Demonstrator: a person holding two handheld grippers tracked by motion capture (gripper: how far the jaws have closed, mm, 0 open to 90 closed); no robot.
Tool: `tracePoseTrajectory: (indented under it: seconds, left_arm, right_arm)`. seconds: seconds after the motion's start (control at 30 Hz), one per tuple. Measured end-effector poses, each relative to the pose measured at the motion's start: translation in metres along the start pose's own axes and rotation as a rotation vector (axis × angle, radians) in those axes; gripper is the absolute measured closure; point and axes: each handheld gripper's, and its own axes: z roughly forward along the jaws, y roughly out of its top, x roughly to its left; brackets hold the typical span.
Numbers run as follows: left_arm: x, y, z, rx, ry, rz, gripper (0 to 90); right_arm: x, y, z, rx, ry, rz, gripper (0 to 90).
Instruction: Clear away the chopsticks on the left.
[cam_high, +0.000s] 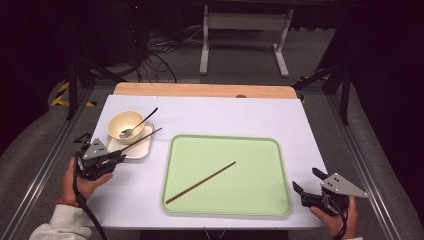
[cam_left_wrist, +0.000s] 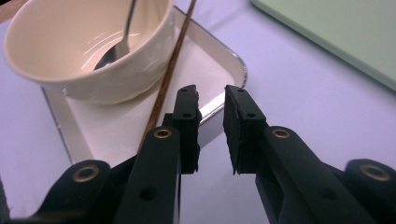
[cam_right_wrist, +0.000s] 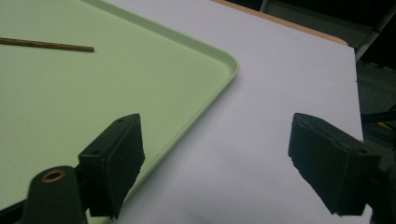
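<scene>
One brown chopstick (cam_high: 200, 182) lies slantwise on the green tray (cam_high: 225, 138). A second chopstick (cam_high: 142, 138) rests across the small silver tray (cam_high: 141, 150), beside the cream bowl (cam_high: 125, 123) that holds a spoon (cam_high: 141, 122). My left gripper (cam_high: 119, 157) sits at that small tray's near corner. In the left gripper view its jaws (cam_left_wrist: 210, 93) stand a narrow gap apart with nothing between them, and the chopstick (cam_left_wrist: 170, 70) passes just outside the left jaw. My right gripper (cam_high: 306, 179) rests wide open by the green tray's right near corner, with bare table between its jaws (cam_right_wrist: 215, 121).
A wooden strip (cam_high: 200, 90) runs along the table's far edge, with a metal frame and cables on the floor behind. White tabletop (cam_high: 240, 115) lies between the green tray and the far edge. The green tray (cam_right_wrist: 116, 70) fills the left of the right gripper view.
</scene>
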Motion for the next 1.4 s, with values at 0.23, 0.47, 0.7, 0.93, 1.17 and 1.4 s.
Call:
tracePoseTrajectory:
  seconds: [0.23,0.47,0.7,0.93,1.17,1.4]
  left_arm:
    - [0.014,-0.004,0.007,0.018,0.025,-0.037,71.4]
    - [0.024,-0.001,0.025,0.067,0.016,-0.042,68.3]
    - [0.031,-0.004,0.033,0.096,-0.007,-0.082,72.0]
    - [0.035,-0.006,0.037,0.096,-0.049,-0.117,79.9]
    - [0.026,0.000,0.036,0.093,-0.079,-0.098,85.1]
    - [0.020,0.002,0.031,0.063,-0.093,-0.103,85.1]
  right_arm:
    - [0.000,0.000,0.001,0.004,0.001,-0.001,18.6]
    - [0.000,-0.001,0.002,0.009,0.005,-0.001,18.6]
    - [0.000,-0.001,0.004,0.015,0.008,-0.001,18.6]
    - [-0.001,-0.001,0.005,0.017,0.010,-0.001,18.6]
    - [-0.001,-0.001,0.004,0.015,0.009,-0.002,18.6]
    - [0.000,-0.001,0.004,0.014,0.010,-0.003,18.6]
